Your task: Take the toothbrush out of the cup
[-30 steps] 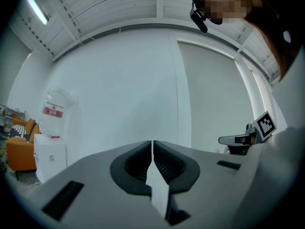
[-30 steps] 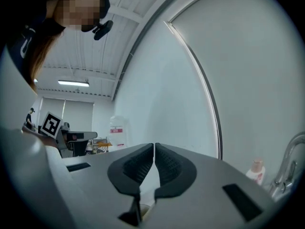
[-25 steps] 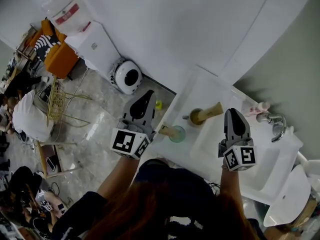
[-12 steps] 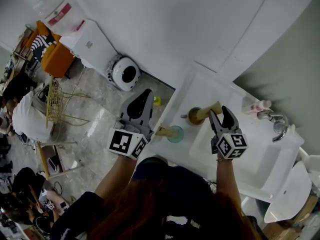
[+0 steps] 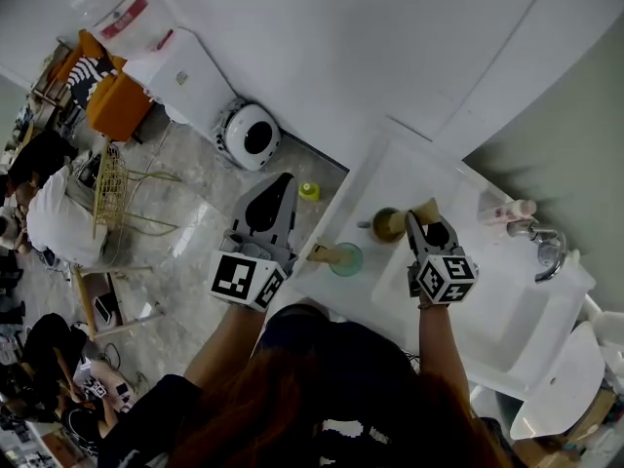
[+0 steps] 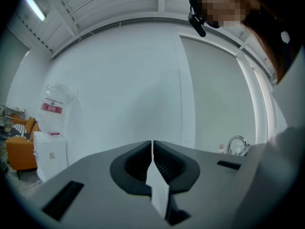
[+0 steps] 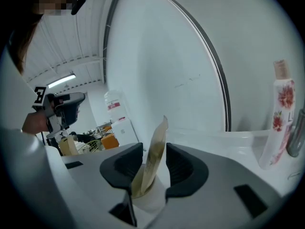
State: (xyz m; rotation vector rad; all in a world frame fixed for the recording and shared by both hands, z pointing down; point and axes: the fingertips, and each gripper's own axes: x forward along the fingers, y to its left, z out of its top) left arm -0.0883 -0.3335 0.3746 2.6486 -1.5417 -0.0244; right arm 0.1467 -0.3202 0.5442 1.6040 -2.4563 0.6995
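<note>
A tan wrapped toothbrush (image 5: 425,209) leans out of a brown cup (image 5: 387,225) on the white counter (image 5: 390,178) beside the sink. My right gripper (image 5: 426,227) is at the cup, and its jaws are closing with the toothbrush (image 7: 159,132) standing between them. In the right gripper view (image 7: 153,149) a gap still shows beside the wrapper, and the cup (image 7: 150,202) sits below the jaws. My left gripper (image 5: 286,181) hangs over the floor left of the counter. It is shut and holds nothing (image 6: 152,151).
A green cup (image 5: 345,259) with a tan item (image 5: 322,253) stands at the counter's near edge. Right of it lie the sink basin (image 5: 507,310), a faucet (image 5: 543,247) and a pink-capped bottle (image 7: 281,118). A round white robot vacuum (image 5: 250,136) and a water dispenser (image 5: 175,76) stand on the floor.
My right gripper has come down and left toward the cup, opened its jaws and now straddles the toothbrush. The left gripper has stayed where it was.
</note>
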